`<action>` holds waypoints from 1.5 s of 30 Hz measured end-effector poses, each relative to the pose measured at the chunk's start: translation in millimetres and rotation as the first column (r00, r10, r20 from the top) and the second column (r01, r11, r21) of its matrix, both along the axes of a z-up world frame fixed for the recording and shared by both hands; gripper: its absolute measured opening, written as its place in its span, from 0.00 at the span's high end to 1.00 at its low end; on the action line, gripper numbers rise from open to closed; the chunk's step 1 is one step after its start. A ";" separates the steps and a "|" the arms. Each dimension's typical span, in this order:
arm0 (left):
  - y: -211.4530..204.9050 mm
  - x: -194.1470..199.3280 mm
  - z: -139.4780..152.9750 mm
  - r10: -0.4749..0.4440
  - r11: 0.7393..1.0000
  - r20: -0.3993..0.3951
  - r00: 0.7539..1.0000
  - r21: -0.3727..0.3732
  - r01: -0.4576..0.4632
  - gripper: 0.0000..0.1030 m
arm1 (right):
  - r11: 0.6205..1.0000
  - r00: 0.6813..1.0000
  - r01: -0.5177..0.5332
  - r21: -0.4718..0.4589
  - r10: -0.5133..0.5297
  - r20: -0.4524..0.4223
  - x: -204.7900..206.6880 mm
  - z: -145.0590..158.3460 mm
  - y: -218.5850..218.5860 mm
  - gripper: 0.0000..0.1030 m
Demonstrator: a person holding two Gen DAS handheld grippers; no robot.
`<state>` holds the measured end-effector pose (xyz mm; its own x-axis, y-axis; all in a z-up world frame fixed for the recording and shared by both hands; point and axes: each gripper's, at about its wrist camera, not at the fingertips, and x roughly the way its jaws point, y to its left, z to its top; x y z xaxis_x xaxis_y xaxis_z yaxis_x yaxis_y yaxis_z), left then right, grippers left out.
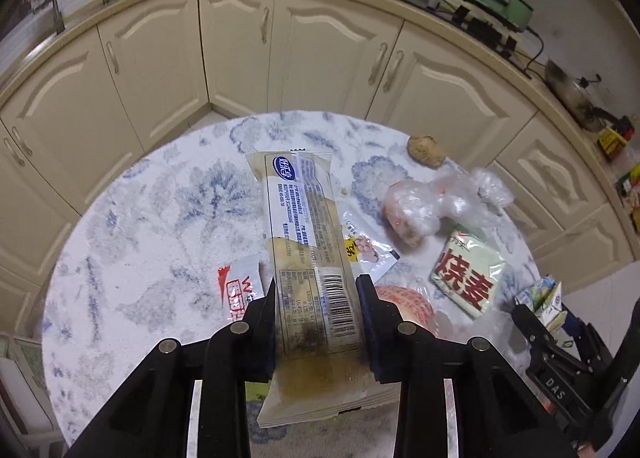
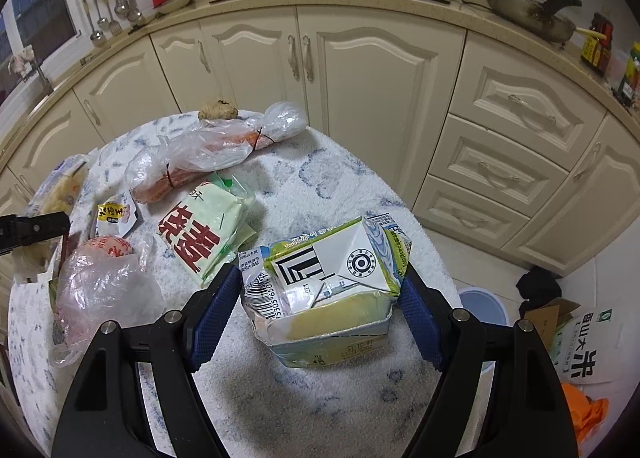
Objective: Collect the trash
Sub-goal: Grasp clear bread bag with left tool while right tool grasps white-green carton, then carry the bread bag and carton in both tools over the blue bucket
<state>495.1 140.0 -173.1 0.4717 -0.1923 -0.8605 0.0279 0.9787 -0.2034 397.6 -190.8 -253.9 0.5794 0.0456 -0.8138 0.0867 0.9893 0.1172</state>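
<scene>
A long clear wrapper [image 1: 300, 209] with a barcode and brown stains lies lengthwise between the fingers of my left gripper [image 1: 319, 282]. Both pads press on its sides, so the gripper is shut on it. My right gripper [image 2: 320, 274] is shut on a crushed green and white drink carton [image 2: 328, 290], held just above the table with a shadow under it. Loose on the table lie a green packet with red characters [image 2: 204, 230], a clear bag with orange contents [image 2: 208, 149], a small sachet [image 2: 116, 213], a red and white sachet [image 1: 240, 290] and a crumpled bag [image 2: 104, 282].
The round table [image 1: 160, 217] has a white cloth with blue patterns, and a brown lump [image 1: 425, 149] sits at its far edge. Cream kitchen cabinets [image 2: 372, 77] curve behind it. On the floor to the right stand a pale bin [image 2: 484, 306], a cardboard box [image 2: 548, 318] and an orange bag [image 2: 588, 414].
</scene>
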 end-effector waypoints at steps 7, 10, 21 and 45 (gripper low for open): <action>-5.7 -40.5 22.0 -0.029 1.000 0.040 0.999 0.014 0.028 0.71 | 1.000 1.000 0.006 0.010 -0.006 0.023 -13.3 13.6 -1.0 0.23; -7.3 -59.3 33.9 -0.045 0.999 0.048 0.998 0.006 0.045 0.71 | 1.000 0.999 0.021 0.018 -0.021 0.028 -21.8 19.0 -4.9 0.23; -45.1 -108.3 61.1 -0.133 0.991 0.076 0.988 0.036 0.131 0.71 | 0.997 0.995 0.074 0.026 -0.076 0.067 -64.6 41.7 -33.2 0.23; -275.7 -175.2 73.2 -0.502 0.865 0.055 0.863 0.061 0.499 0.72 | 0.910 0.905 0.414 0.000 -0.412 0.106 -209.4 62.9 -227.0 0.23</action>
